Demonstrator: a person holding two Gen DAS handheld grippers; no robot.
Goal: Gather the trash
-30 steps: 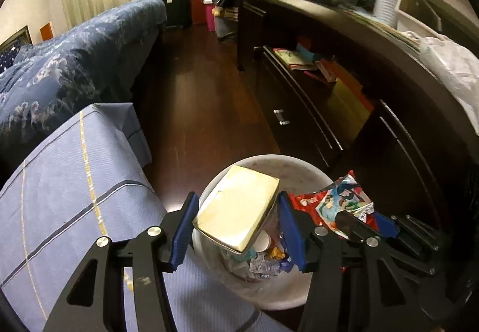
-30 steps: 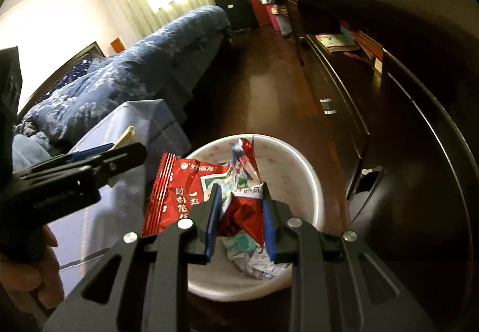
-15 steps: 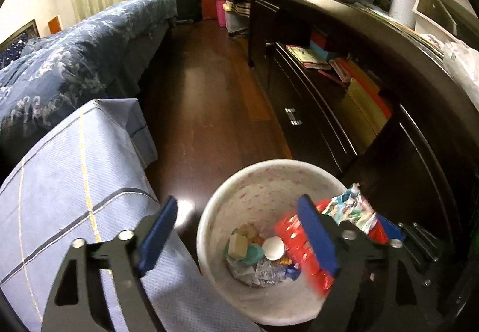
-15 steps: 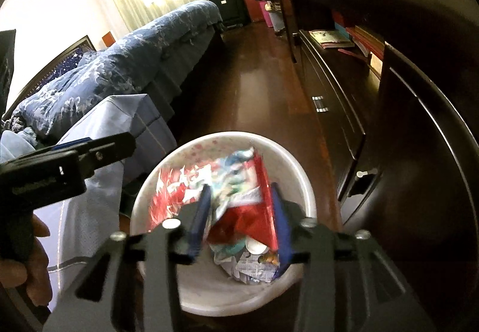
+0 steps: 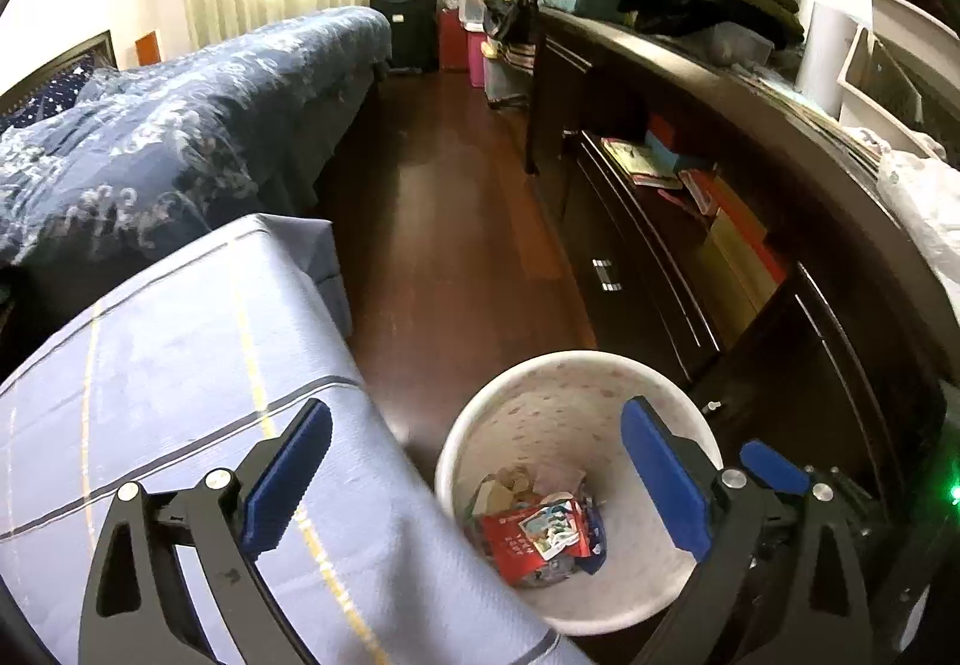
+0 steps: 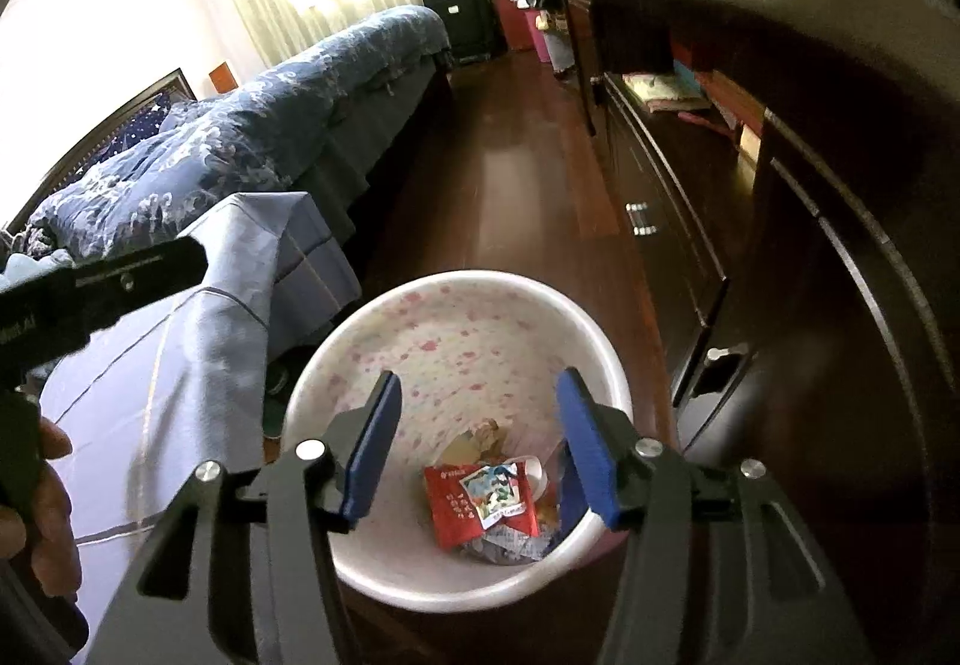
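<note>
we see our right gripper (image 6: 477, 446), its jaws just opening and empty, above the bin (image 6: 606, 365); the red wrapper (image 6: 474, 503) lies inside.

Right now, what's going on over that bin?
A person holds a gripper in each hand above a white bin on the wooden floor, between the bed and the dark cabinet. Both grippers' jaws have just been opening, and nothing is between them. The left gripper stands wide open. The right gripper is open too. The red snack wrapper now lies inside the bin on top of other scraps, so both pieces of trash look dropped.
</note>
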